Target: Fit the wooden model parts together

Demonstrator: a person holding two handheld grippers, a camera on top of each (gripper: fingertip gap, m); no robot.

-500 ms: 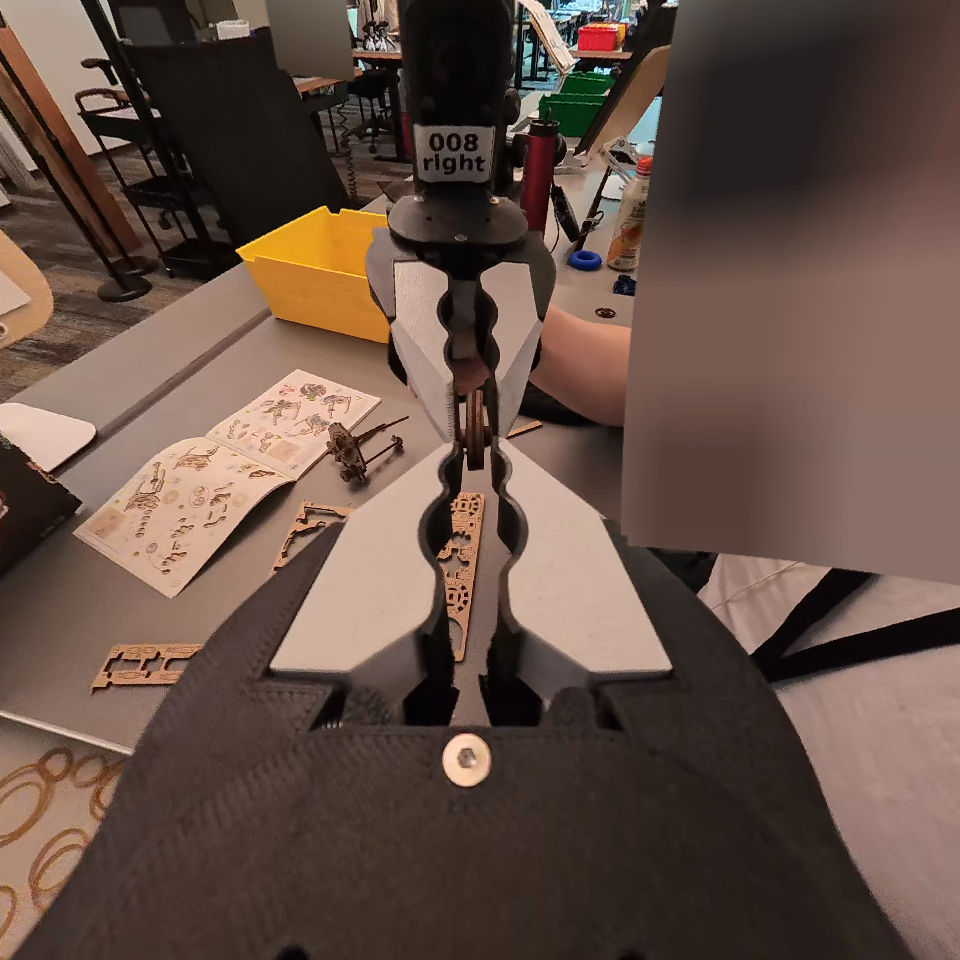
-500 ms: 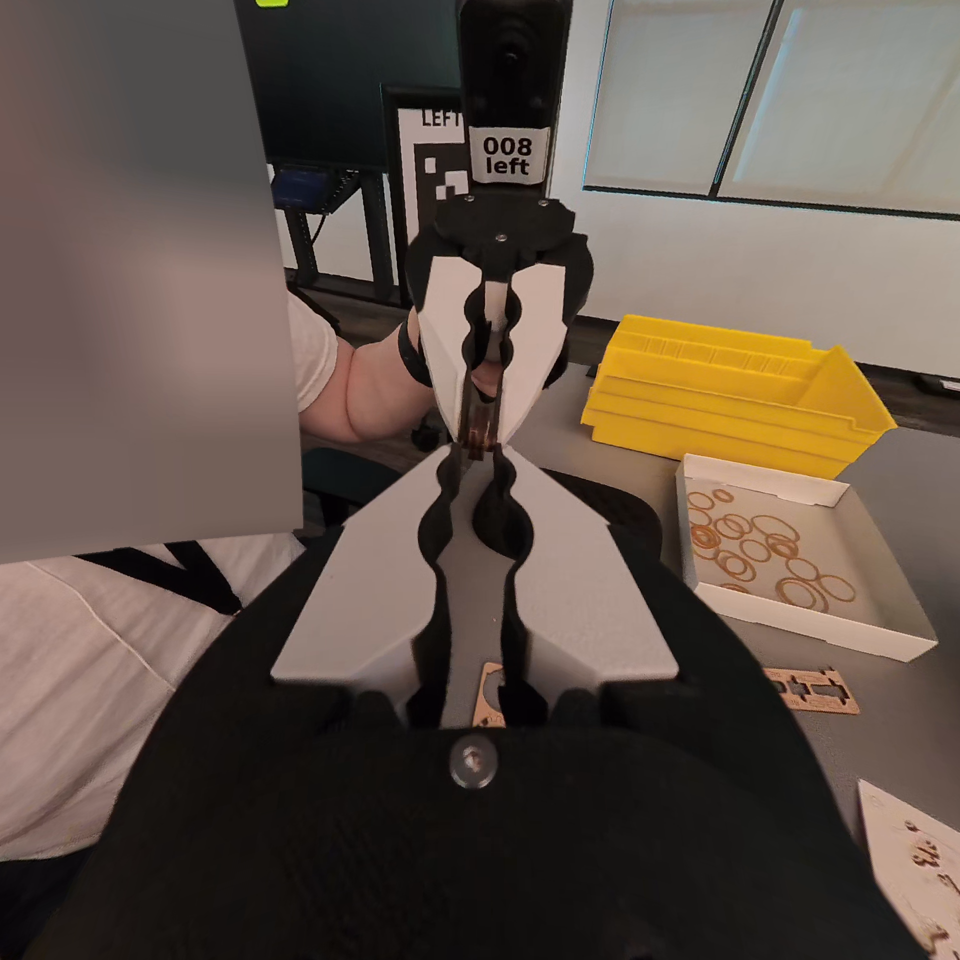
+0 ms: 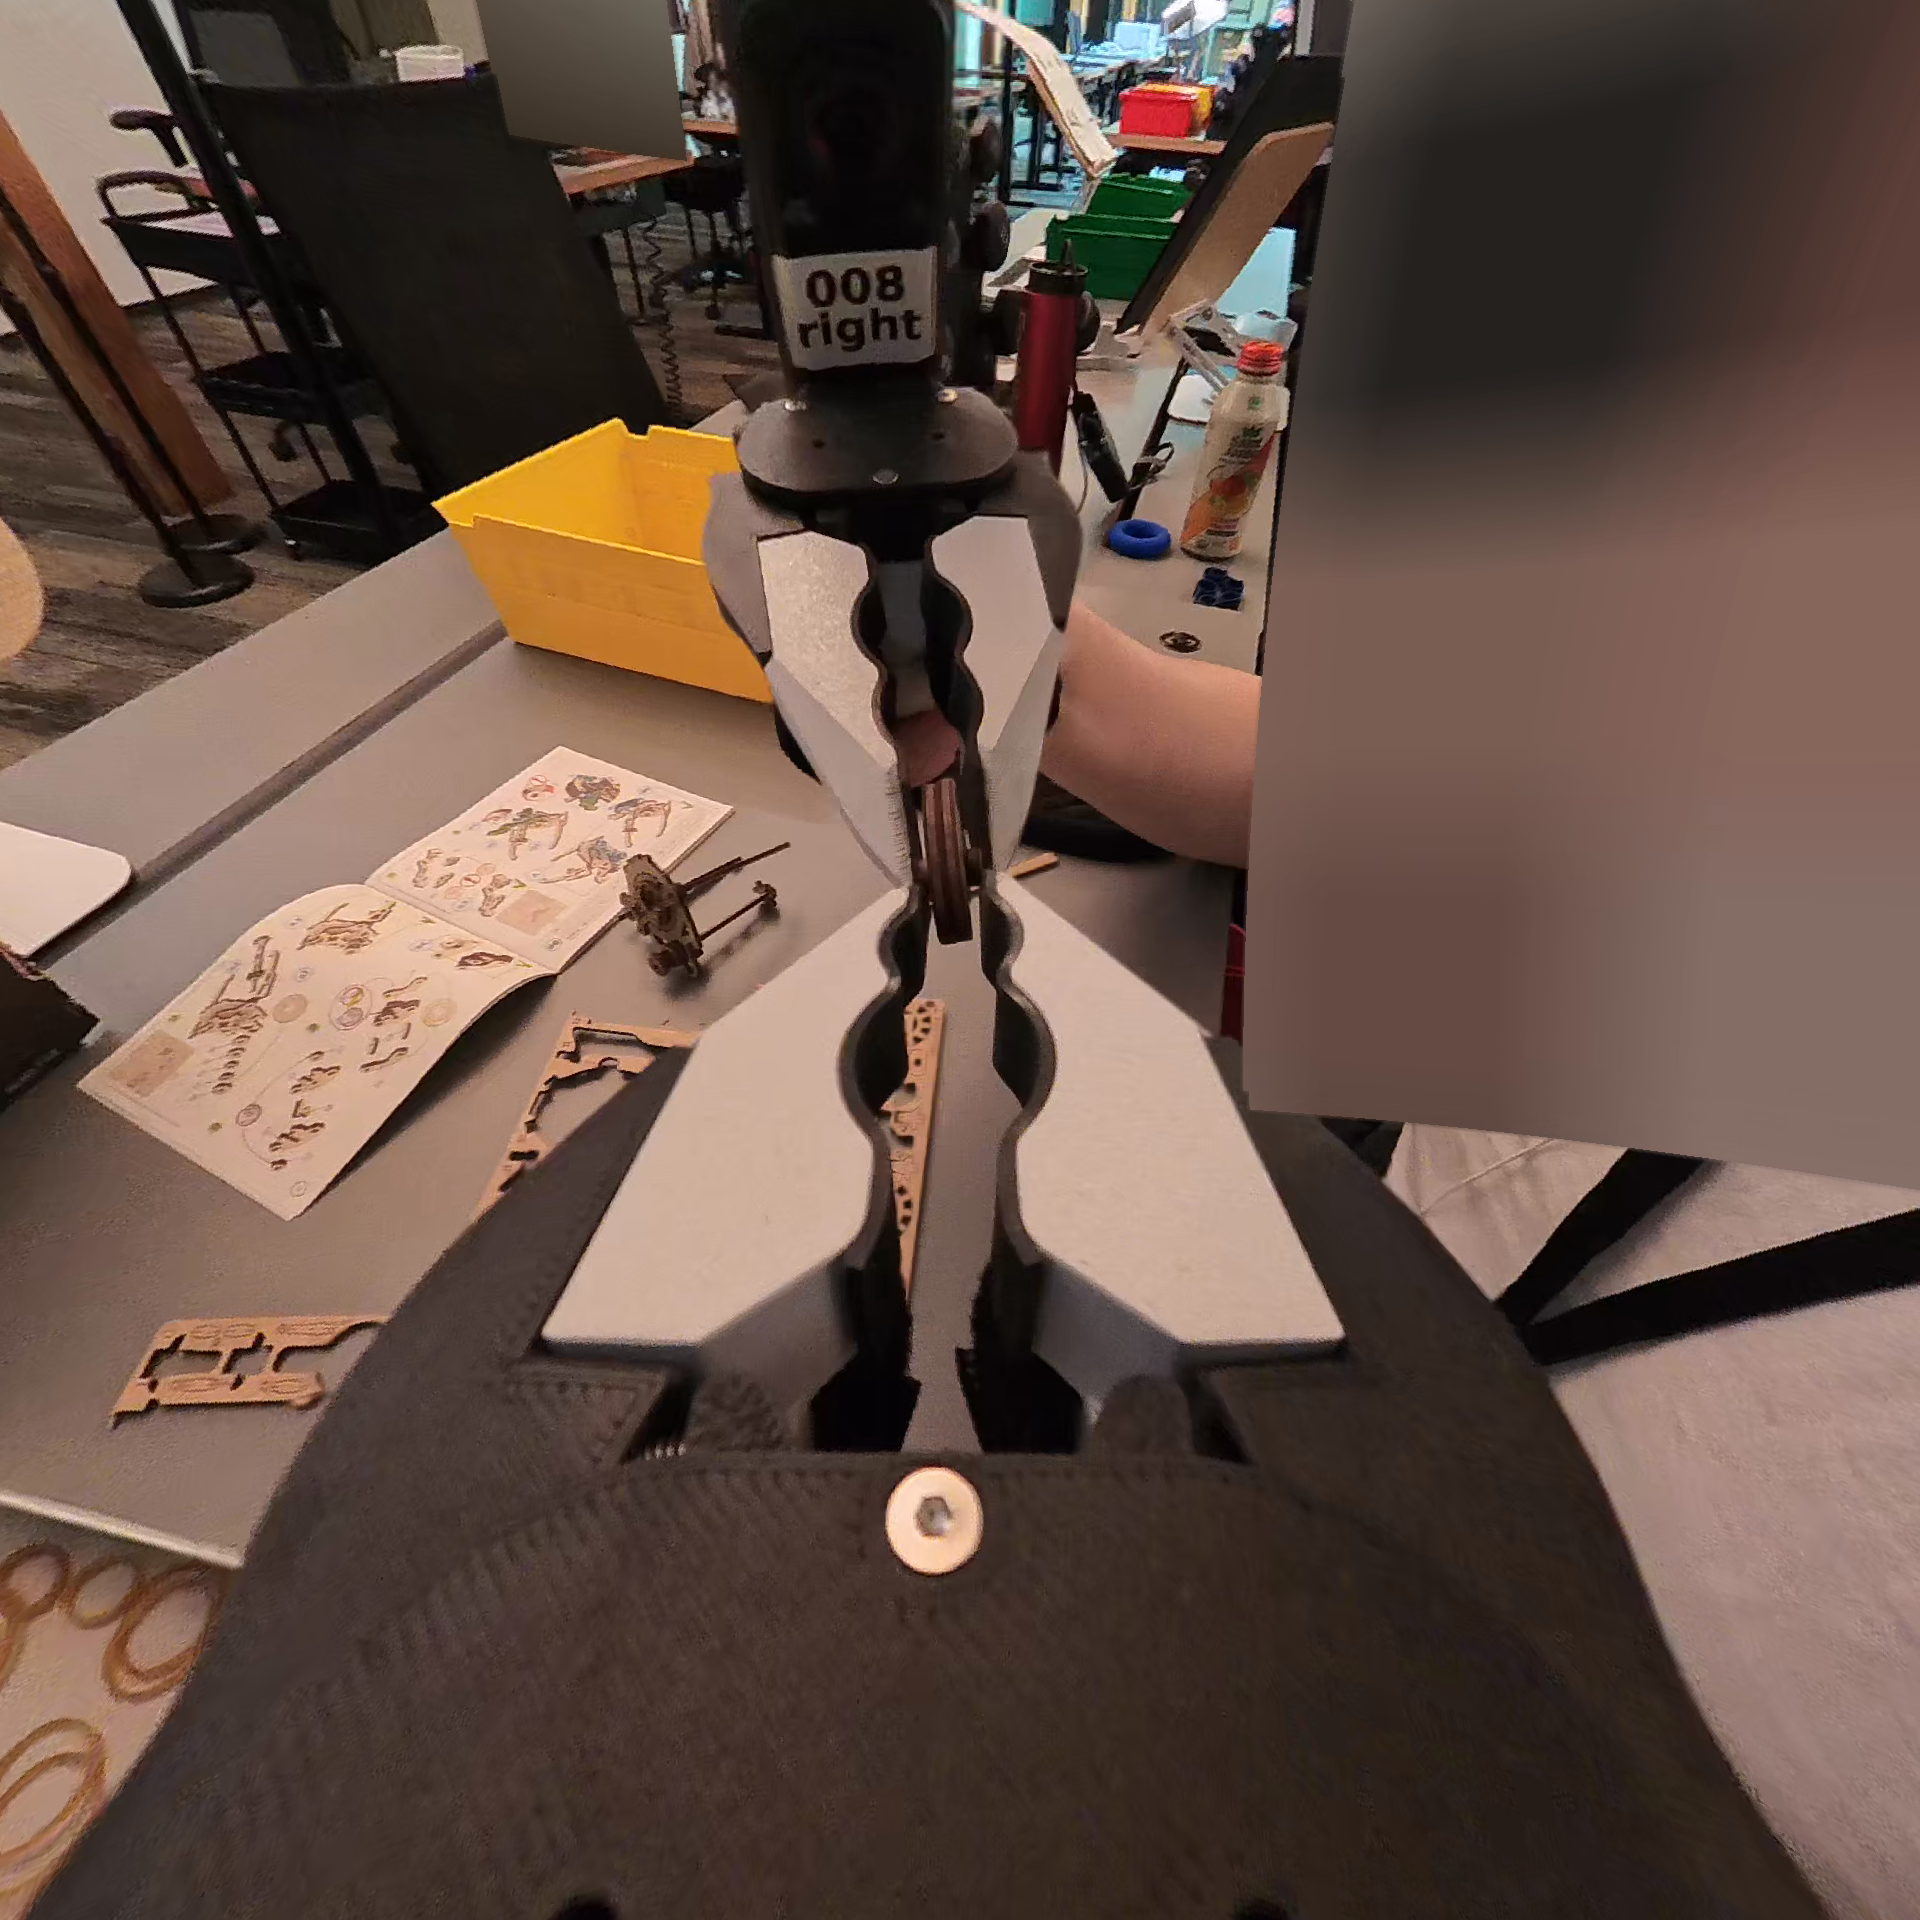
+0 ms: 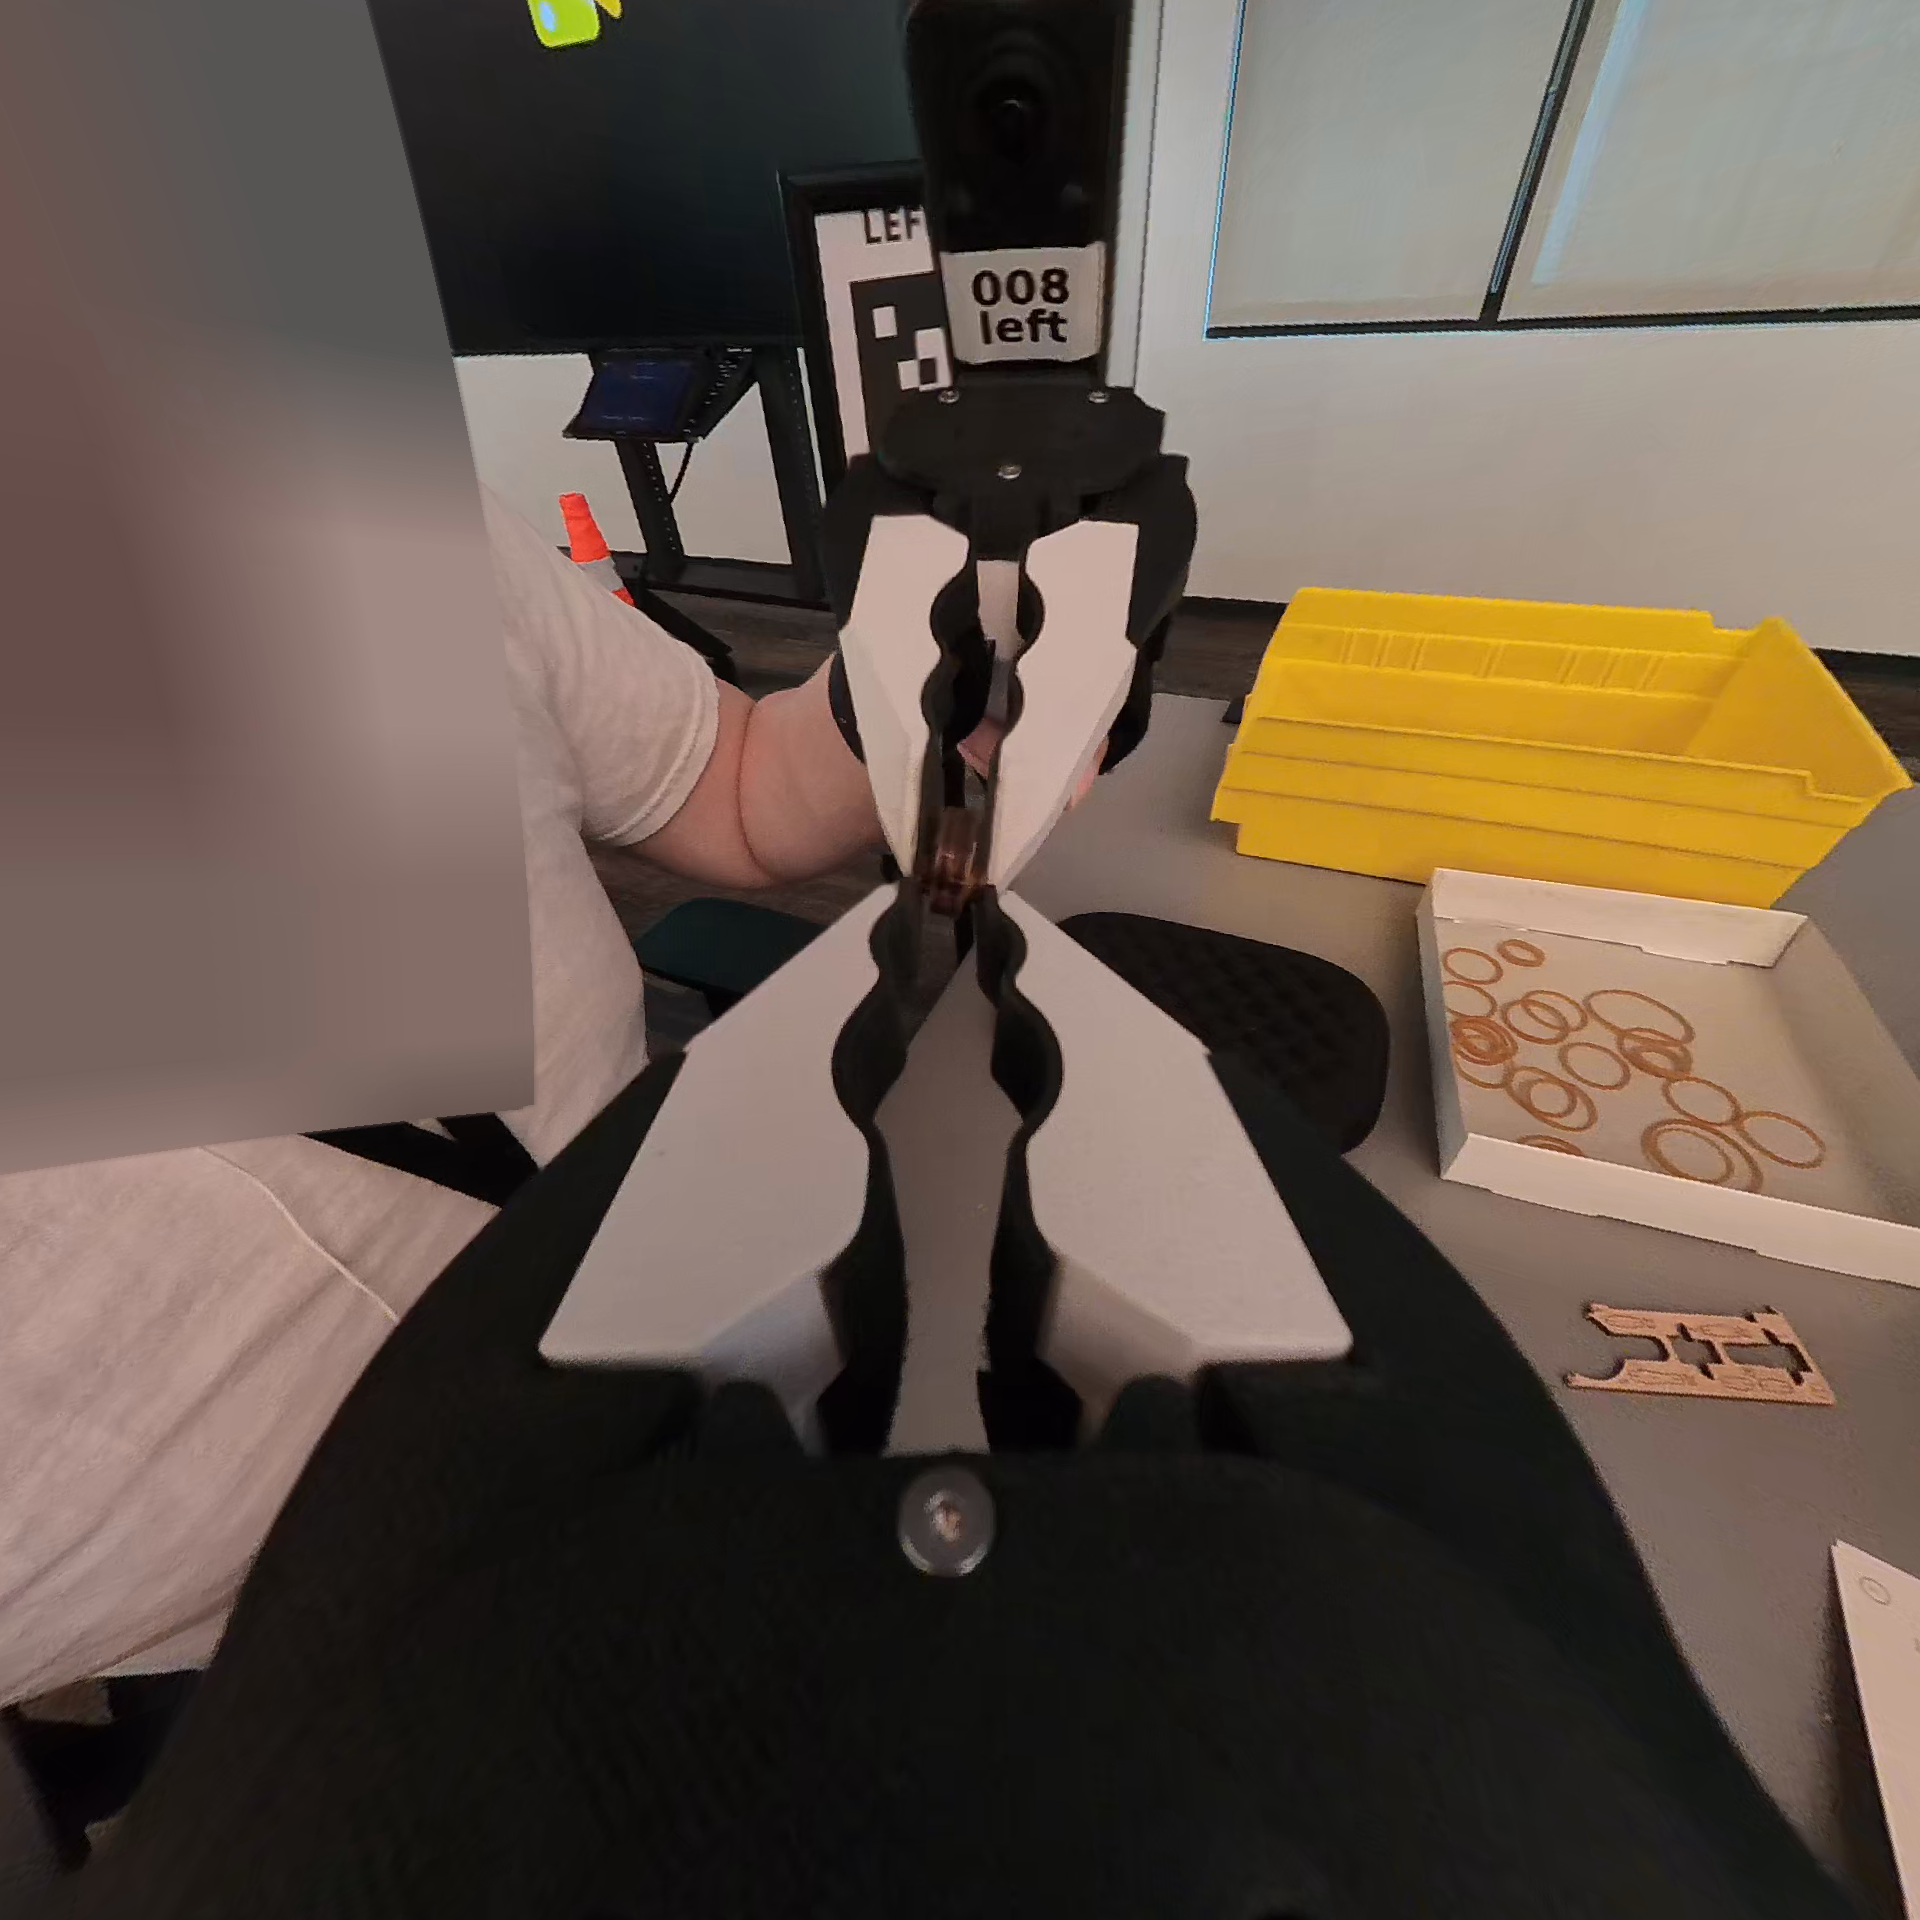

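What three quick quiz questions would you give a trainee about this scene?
1. True or false: the instruction booklet lies open on the table.
2. The white tray holds: A screws, B rubber bands, C wooden discs?
3. What are the left claw and right claw both pinching, tip to tip?
Key: 1 true; 2 B; 3 a small round wooden part.

Looks like an open-plan office or lab workspace: grey desk (image 3: 312, 707) with a yellow parts bin (image 3: 592, 551) at its far edge, more desks and green bins (image 3: 1122, 223) behind, a dark wall screen (image 4: 644, 177), a marker board (image 4: 883, 301), an orange cone (image 4: 587, 540) on the floor.
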